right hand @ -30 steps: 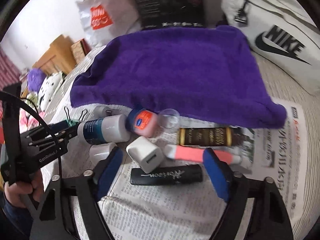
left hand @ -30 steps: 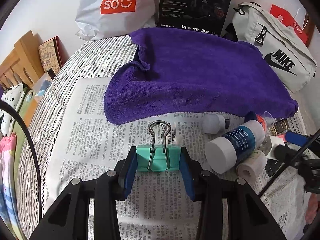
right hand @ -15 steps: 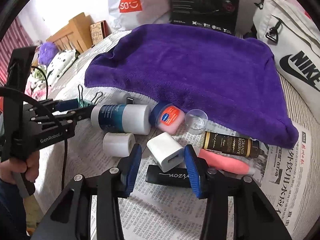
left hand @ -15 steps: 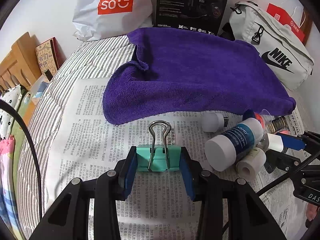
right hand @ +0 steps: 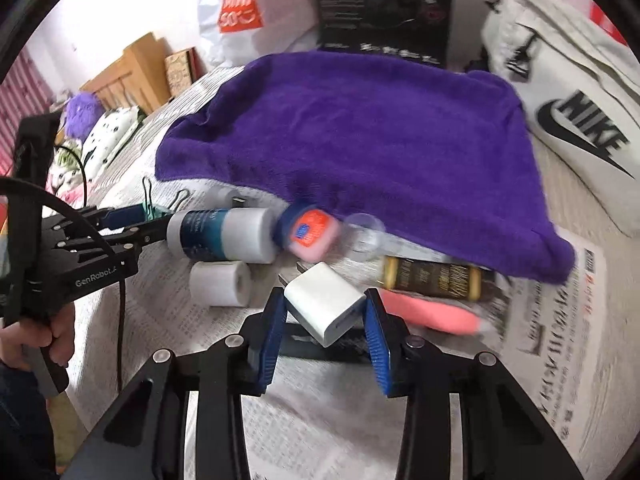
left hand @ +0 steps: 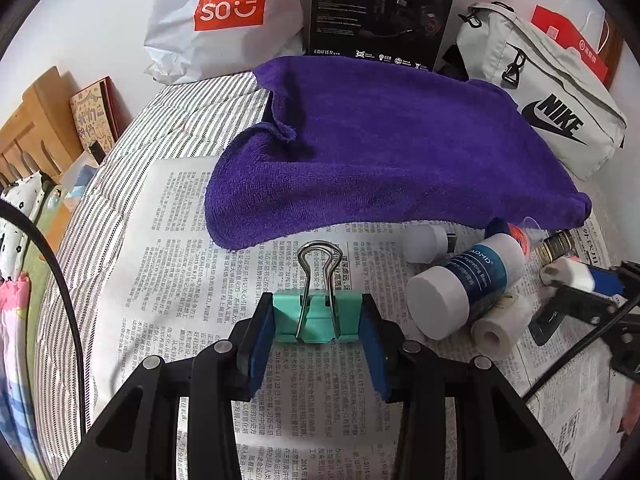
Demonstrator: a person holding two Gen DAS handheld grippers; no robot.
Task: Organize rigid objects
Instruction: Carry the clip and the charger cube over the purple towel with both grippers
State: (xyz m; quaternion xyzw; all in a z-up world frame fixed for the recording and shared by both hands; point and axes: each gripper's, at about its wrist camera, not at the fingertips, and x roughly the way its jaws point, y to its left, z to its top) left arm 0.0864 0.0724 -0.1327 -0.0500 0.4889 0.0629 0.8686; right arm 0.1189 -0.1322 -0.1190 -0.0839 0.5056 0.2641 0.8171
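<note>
My left gripper (left hand: pixel 318 316) is shut on a teal binder clip (left hand: pixel 316 318) and holds it over the newspaper (left hand: pixel 180 280), in front of the purple towel (left hand: pixel 380 148). My right gripper (right hand: pixel 325 312) is shut on a white charger plug (right hand: pixel 324 307), lifted slightly above a black tube (right hand: pixel 316 350). Around it lie a blue-and-white bottle (right hand: pixel 224 234), a white tape roll (right hand: pixel 220 283), a small blue jar with an orange lid (right hand: pixel 310 234), a clear cap (right hand: pixel 364 232), a brown bottle (right hand: pixel 434 278) and a pink tube (right hand: pixel 428 314). The left gripper also shows in the right wrist view (right hand: pixel 132 216).
A Miniso bag (left hand: pixel 224 16), a black box (left hand: pixel 380 8) and a white Nike bag (left hand: pixel 544 92) stand behind the towel. A small white bulb-like item (left hand: pixel 426 238) lies by the towel's front edge. Wooden furniture (left hand: pixel 36 120) is at the left.
My right gripper closed from wide open onto the white charger plug and has lifted it a little. My left gripper keeps holding the binder clip, drifting slightly back.
</note>
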